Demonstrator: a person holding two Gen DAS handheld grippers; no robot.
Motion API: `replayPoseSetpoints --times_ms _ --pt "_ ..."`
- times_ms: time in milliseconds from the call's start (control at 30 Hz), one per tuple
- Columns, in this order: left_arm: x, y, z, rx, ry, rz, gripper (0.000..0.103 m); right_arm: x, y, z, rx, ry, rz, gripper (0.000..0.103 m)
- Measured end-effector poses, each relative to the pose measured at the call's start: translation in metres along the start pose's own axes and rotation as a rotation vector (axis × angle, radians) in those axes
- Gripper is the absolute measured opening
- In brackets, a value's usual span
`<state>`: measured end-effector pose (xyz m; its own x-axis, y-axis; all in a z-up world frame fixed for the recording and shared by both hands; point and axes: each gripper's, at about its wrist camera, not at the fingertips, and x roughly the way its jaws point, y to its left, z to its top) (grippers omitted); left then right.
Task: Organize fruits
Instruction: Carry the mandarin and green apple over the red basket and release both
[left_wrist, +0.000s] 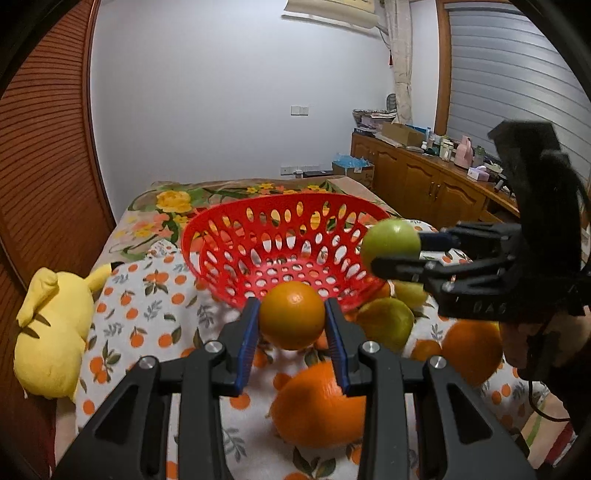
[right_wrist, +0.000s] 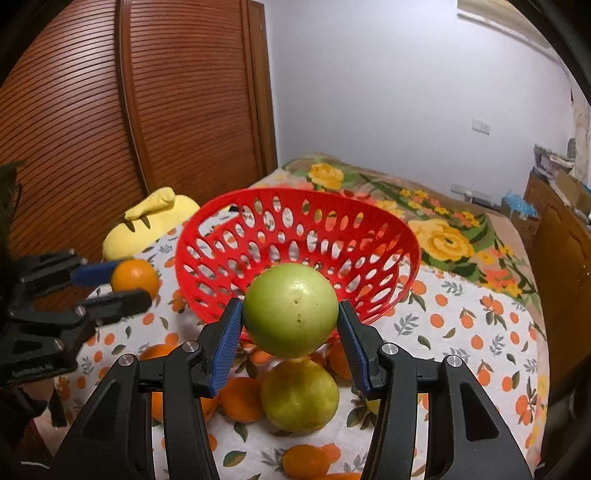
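My left gripper (left_wrist: 291, 317) is shut on a small orange (left_wrist: 291, 314), held in the air just before the near rim of the red perforated basket (left_wrist: 229, 229). My right gripper (right_wrist: 291, 319) is shut on a green round fruit (right_wrist: 291, 310), also lifted in front of the red basket (right_wrist: 207, 229). From the left wrist view the right gripper (left_wrist: 395, 251) with the green fruit (left_wrist: 389, 240) hangs at the basket's right rim. From the right wrist view the left gripper (right_wrist: 122, 284) with the orange (right_wrist: 135, 277) is left of the basket. The basket looks empty.
Loose fruit lies on the orange-print cloth below: a large orange (left_wrist: 317, 406), another orange (left_wrist: 471, 350), yellow-green fruits (left_wrist: 386, 323) (right_wrist: 299, 395) and several small oranges (right_wrist: 240, 398). A yellow plush toy (left_wrist: 51, 332) lies left. A wooden cabinet (left_wrist: 424, 181) stands at right.
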<state>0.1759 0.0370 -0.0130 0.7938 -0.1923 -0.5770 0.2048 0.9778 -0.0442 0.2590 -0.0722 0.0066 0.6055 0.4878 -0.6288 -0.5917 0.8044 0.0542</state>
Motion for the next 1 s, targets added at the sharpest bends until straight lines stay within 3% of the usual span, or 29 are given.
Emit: replayPoseSetpoints --times_ms 333,1000 --pt "0.022 0.001 0.021 0.021 0.012 0.004 0.034 0.024 -0.009 0.009 -0.010 0.073 0.031 0.053" --pt "0.064 0.011 0.024 0.015 0.094 0.016 0.034 0.034 -0.013 0.014 0.014 0.123 0.039 0.053"
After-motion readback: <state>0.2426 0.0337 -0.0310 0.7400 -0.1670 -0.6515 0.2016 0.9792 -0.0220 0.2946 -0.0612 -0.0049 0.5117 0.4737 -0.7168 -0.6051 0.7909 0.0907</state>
